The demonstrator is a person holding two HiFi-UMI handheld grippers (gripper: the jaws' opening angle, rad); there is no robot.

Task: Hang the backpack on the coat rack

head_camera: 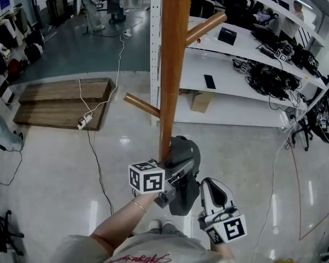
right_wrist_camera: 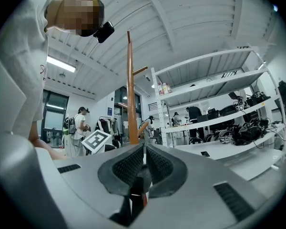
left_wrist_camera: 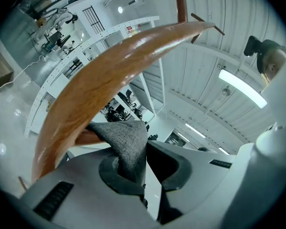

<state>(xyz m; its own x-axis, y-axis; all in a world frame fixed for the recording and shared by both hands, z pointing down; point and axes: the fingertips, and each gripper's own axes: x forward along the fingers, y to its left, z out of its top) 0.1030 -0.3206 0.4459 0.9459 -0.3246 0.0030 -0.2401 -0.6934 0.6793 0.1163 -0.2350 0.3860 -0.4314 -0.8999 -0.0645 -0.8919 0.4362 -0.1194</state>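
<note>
One soft grey backpack sat just beside the smooth, round wooden coat rack, which showed two pegs. The left gripper pinched its woven strap. The right gripper was squeezed together on nothing.

Glossy smooth wood coat rack; matt grey woven cloth backpack.

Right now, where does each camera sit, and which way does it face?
Head view: on the person's head, facing steeply down the coat rack pole; forearm, left gripper, right gripper show.
Left gripper view: on the left gripper, facing the pole; jaws shut on the grey backpack.
Right gripper view: on the right gripper, facing pole and shelves; jaws shut, shirt shows.
Shared: all three see the pole.
</note>
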